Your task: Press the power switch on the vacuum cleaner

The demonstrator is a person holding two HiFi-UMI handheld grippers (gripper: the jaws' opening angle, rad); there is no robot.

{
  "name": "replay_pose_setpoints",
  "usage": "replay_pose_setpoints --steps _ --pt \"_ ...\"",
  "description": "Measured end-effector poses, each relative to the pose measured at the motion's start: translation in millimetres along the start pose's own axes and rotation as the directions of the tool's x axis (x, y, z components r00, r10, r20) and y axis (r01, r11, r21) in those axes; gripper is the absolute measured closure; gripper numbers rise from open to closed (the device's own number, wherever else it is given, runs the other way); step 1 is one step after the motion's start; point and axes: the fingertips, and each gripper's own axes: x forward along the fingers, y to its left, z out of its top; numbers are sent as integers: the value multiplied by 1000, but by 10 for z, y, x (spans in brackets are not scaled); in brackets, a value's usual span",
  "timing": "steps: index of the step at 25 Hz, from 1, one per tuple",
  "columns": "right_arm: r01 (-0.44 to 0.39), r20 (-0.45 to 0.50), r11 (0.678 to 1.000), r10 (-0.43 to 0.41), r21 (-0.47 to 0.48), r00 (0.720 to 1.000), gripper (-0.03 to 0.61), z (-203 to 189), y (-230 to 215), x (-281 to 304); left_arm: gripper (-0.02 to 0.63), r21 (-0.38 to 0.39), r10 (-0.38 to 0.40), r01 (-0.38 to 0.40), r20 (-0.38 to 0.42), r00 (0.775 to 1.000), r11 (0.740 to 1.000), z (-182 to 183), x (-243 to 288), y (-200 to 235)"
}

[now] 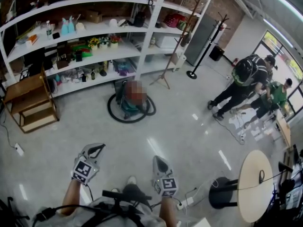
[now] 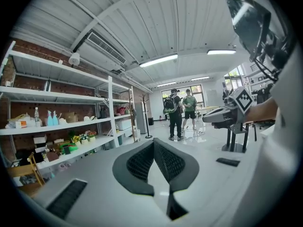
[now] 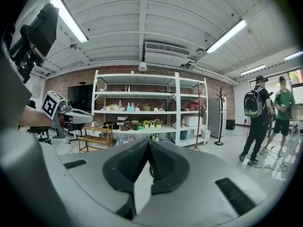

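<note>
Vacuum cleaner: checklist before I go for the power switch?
1. Vacuum cleaner located, standing on the floor ahead: ok.
2. Power switch identified: cannot tell; it is too small here and partly under a blur patch.
3. Left gripper jaws together, nothing between them: ok.
4. Right gripper jaws together, nothing between them: ok.
5. Grippers within reach of the vacuum: not ok; both are well short of it.
6. Two people off to the right, apart from the vacuum: ok.

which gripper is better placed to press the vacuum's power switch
Probably right. Both are shut, empty, far from the vacuum cleaner, but the right gripper faces the shelves behind it; the left gripper points towards the people.
</note>
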Motion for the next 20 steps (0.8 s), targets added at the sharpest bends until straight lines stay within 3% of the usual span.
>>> replay_pose_setpoints --steps 20 --pt "-53 6 998 53 14 999 568 288 -657 1118 607 8 30 -30 -30 999 1000 137 1060 594"
